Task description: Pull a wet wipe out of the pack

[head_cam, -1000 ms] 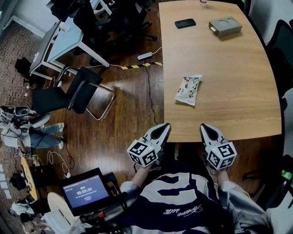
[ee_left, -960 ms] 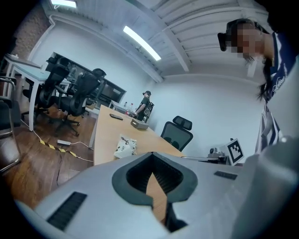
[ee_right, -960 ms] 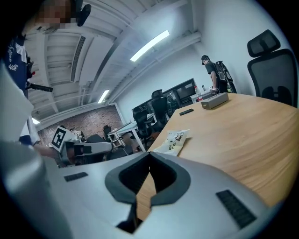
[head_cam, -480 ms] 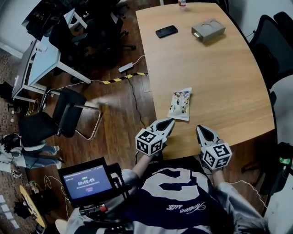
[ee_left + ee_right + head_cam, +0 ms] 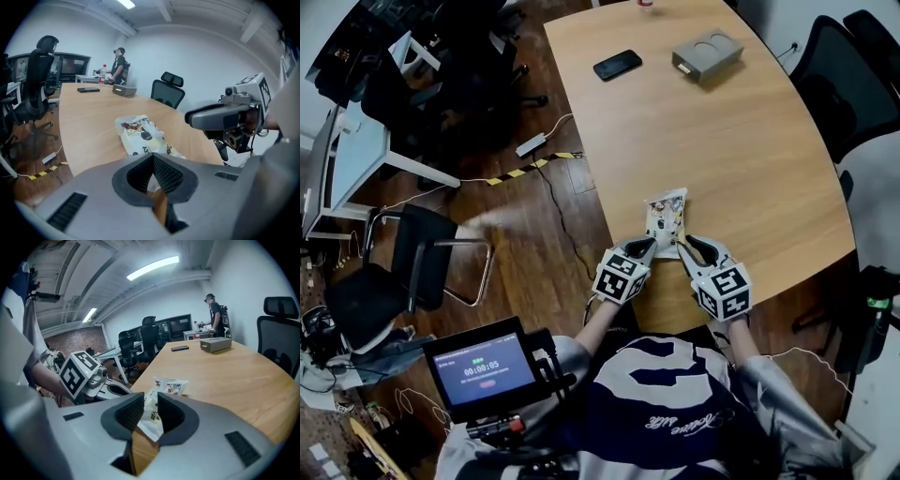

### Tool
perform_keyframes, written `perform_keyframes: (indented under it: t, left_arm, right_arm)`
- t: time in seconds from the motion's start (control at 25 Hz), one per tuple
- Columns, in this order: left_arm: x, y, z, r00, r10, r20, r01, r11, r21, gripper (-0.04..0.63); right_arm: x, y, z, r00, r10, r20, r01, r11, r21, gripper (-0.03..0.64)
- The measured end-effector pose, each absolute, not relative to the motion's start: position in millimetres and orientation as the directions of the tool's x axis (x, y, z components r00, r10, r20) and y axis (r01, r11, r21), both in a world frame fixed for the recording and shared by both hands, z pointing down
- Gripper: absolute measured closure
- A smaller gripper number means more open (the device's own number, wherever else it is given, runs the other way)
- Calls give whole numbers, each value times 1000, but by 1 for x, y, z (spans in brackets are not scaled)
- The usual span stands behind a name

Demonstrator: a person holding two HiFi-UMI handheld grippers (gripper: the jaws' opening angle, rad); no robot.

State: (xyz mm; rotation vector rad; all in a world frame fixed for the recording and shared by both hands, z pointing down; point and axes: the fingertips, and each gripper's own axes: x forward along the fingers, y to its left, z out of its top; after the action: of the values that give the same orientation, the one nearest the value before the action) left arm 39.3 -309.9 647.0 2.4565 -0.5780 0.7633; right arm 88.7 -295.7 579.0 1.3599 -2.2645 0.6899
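Note:
The wet wipe pack, white with printed pictures, lies flat near the front edge of the wooden table. My left gripper rests at the pack's near left corner with its jaws meeting at the tips. In the left gripper view the pack lies just beyond the shut left gripper. My right gripper is at the pack's near right corner. Its jaws have just been opening. In the right gripper view the pack shows through the gap of the right gripper, and the pads do not press on it.
A black phone and a grey box lie at the table's far end. A black office chair stands at the right, a folding chair on the floor at the left. A person stands beyond the table.
Both grippers have moved forward from the table's near edge to the near end of the pack. The right jaws, shut before, now stand apart.

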Motion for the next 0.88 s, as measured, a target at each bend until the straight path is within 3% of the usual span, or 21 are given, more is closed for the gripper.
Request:
perform_keyframes:
  t: [0.32,0.56,0.64,0.72,0.88]
  left_arm:
    - [46,-312,661,726,-202,657,-510,-799,318,592]
    - [44,-309,663,713,-211,669,-515,-805,295,592]
    - [44,-308,665,708,-213,673,-518,-805,290,592]
    - [44,-309,666,705,-223,673,-520,-808,277,592]
    - [44,-308,665,705,-231,671,-522,-809,270,592]
  right_arm:
    - [60,-330,617,-420,-584,694,-845,531,-65,509]
    - [56,-344,634,-376,-592,713,-854,520,-18,511]
    - [57,-346,635,-364,-589,722,-855,519,-8,524]
    - [59,-345,638,-350,-576,739,-856,516,-3,598]
    - [57,-343,632,-373,-560,740,-853,521,-35,611]
